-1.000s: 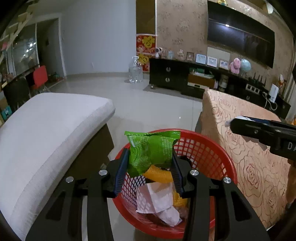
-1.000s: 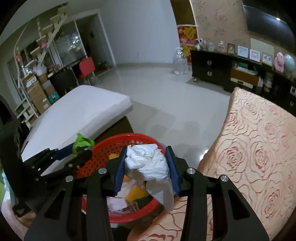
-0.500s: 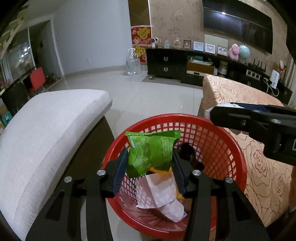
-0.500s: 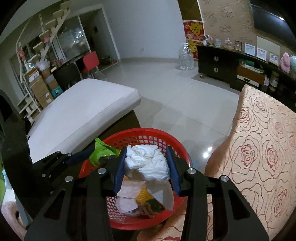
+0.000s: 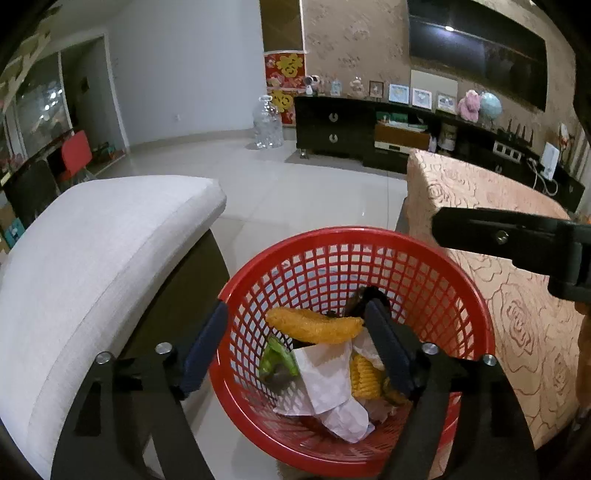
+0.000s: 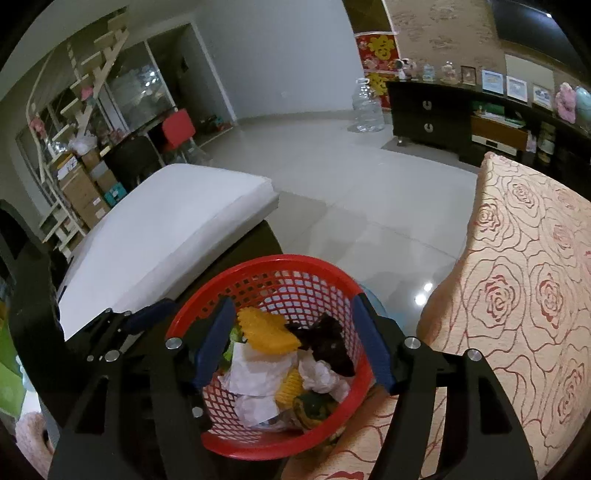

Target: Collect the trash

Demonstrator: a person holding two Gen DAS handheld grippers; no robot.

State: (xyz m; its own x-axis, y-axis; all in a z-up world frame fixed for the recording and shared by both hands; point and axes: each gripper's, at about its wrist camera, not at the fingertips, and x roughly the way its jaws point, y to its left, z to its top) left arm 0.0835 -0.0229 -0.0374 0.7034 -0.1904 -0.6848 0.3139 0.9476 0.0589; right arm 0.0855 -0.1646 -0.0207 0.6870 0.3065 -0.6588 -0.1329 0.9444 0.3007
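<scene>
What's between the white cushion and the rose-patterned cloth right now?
The red basket of trash, standing on the floor; the right wrist view shows it best.

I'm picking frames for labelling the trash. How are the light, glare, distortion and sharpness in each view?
Left wrist view: dim indoor light, strong fisheye bending at the dark corners, a lamp reflected in the TV; the basket and its trash are sharp. Right wrist view: same dimness and bending, a bright glare spot on the floor; basket contents are crisp, no motion blur.
</scene>
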